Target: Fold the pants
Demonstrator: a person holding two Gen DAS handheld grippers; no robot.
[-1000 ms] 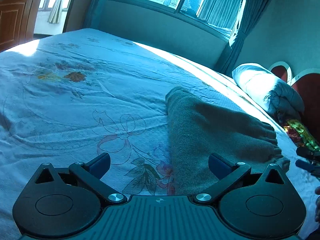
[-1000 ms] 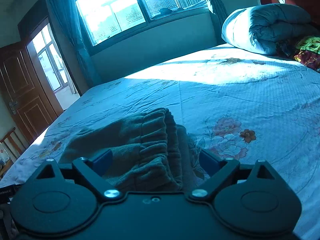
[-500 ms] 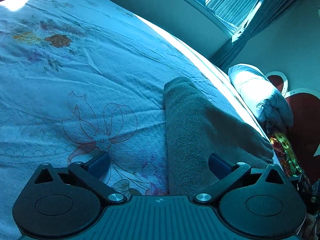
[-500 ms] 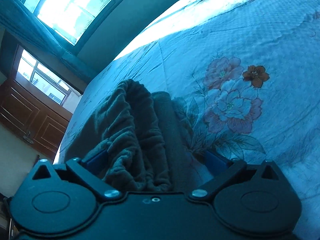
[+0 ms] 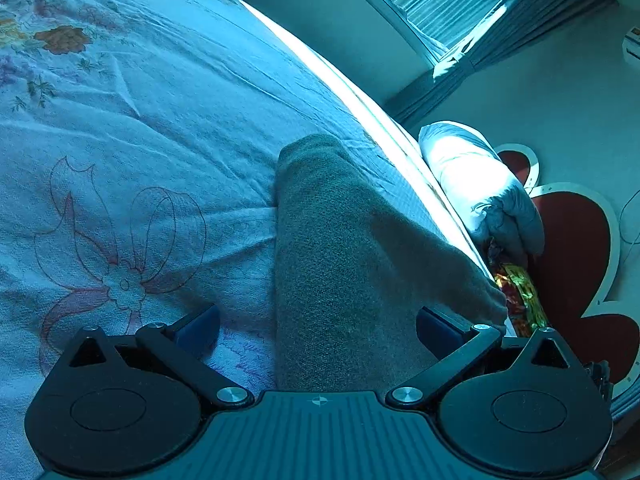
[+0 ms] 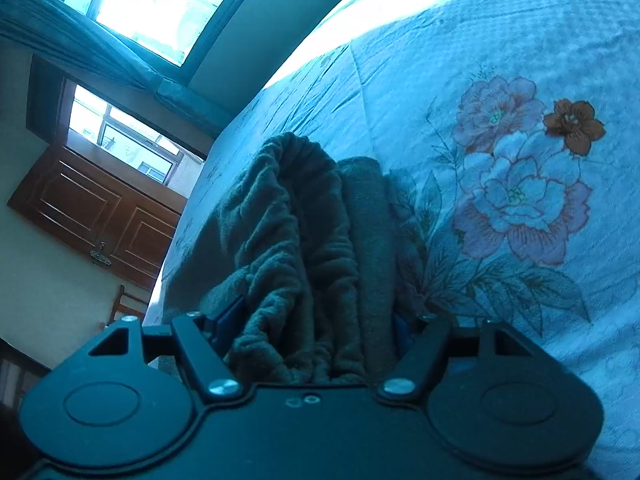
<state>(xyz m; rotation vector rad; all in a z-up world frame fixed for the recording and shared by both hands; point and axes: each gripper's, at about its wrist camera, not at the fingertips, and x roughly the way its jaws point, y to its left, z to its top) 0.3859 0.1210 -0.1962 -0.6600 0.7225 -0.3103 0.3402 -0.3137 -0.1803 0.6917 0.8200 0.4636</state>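
- The pants [image 5: 344,264], a thick grey-brown fleece pair, lie on the floral bedsheet [image 5: 132,152] already doubled into a long narrow strip, so I'd judge one fold done and the crosswise folds still to come
- In the right wrist view the gathered elastic waistband [image 6: 296,240] bunches up between the right gripper [image 6: 316,332] fingers; the jaws are closing on it, roughly half open, blue pads at the cloth's flanks, though whether they press yet I can't quite say
- In the left wrist view the left gripper [image 5: 318,326] stands wide open over the strip's other end, one pad on bare sheet at 9 o'clock of the fabric, the other over its 3 o'clock edge; nothing gripped
- Only the right view shows the waistband ruffles, a wooden door [image 6: 100,216] at 9 o'clock and the printed peony [image 6: 516,200] at 2 o'clock
- Only the left view shows the smooth leg length running toward 12 o'clock and a rolled quilt [image 5: 480,188] with a red headboard [image 5: 572,248] at 3 o'clock
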